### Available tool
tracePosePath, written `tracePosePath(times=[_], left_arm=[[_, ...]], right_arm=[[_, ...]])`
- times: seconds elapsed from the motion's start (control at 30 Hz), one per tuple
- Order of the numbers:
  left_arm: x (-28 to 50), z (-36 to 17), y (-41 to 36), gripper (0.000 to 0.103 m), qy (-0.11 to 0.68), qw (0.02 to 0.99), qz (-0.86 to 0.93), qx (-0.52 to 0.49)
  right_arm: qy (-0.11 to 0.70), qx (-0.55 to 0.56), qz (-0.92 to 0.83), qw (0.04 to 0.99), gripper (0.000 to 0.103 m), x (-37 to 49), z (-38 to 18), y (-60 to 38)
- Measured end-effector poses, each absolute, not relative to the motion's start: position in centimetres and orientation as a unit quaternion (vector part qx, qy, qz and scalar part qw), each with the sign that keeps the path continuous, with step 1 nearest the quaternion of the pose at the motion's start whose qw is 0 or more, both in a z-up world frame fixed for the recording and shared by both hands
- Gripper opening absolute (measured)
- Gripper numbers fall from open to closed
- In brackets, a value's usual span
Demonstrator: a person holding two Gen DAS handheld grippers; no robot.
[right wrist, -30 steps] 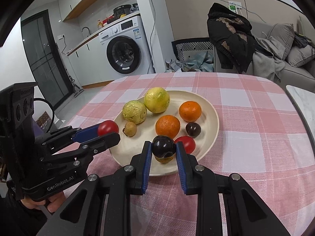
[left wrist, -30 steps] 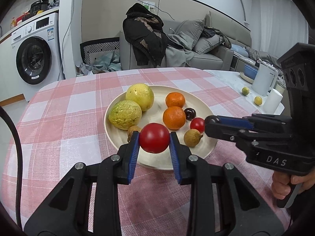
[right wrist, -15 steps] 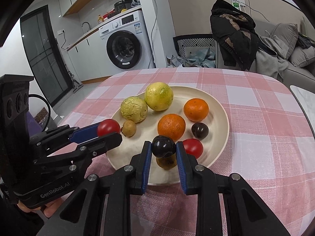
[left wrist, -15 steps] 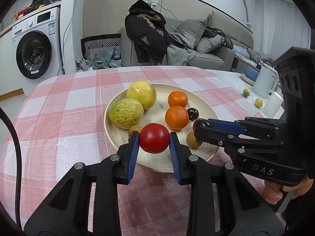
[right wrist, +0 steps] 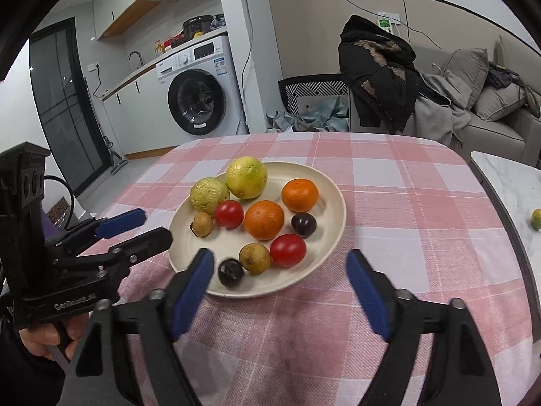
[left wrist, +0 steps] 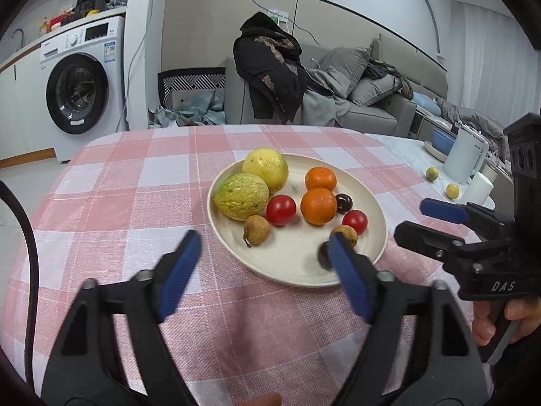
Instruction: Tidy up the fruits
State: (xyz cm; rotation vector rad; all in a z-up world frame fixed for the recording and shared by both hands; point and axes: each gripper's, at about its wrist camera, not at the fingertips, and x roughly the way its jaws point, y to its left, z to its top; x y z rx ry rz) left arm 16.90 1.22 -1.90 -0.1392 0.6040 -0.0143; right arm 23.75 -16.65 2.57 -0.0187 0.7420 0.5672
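A cream plate (left wrist: 294, 272) (right wrist: 331, 182) on the pink checked tablecloth holds several fruits. Among them are a red tomato (left wrist: 281, 209) (right wrist: 229, 214) beside a green-yellow fruit (left wrist: 241, 196), and a dark plum (right wrist: 230, 272) at the plate's near edge, half hidden by a finger in the left wrist view. My left gripper (left wrist: 263, 267) (right wrist: 135, 226) is open and empty, just short of the plate. My right gripper (right wrist: 280, 279) (left wrist: 429, 220) is open and empty at the plate's near rim.
Two oranges (right wrist: 263, 220), a second tomato (right wrist: 288, 250), a second plum (right wrist: 304, 225) and two small brown fruits (right wrist: 255, 258) also lie on the plate. A white kettle (left wrist: 465, 160) and two small green fruits (left wrist: 432, 173) stand on the side counter at right.
Both grippers have opened and pulled back. The red tomato left the left gripper and now lies on the plate. The dark plum left the right gripper and lies at the plate's near edge.
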Motion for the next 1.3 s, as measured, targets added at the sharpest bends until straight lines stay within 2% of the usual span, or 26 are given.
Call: tracePosePath(times=[0.07,0.13,0.2,0.83,1.3], left_arm=[[16.2,-1.5,1.3,0.086,0.292,0.954,-0.003,-0.066],[15.4,-1.1,1.4,0.090,0.289,0.955,-0.005,-0.069],[14.6,-0.8,1.6,0.103,0.281,0.957,-0.001,-0.071],[9.2,0.2,1.1,0.103,0.219,0.975,0.015,-0.040],[8.9,0.4,1.2,0.103,0.212,0.976,0.003,-0.044]], right_arm=[[0.356,-0.007,0.267,0.896,0.100,23.6,2.7,-17.1],[0.354,-0.003,0.264,0.897,0.103,23.5,2.8,-17.7],[0.352,0.000,0.268,0.897,0.103,23.2,2.9,-18.1],[0.249,-0.007,0.314,0.916,0.103,19.2,4.0,-19.0],[0.225,-0.005,0.324,0.919,0.103,18.2,4.2,-19.3]])
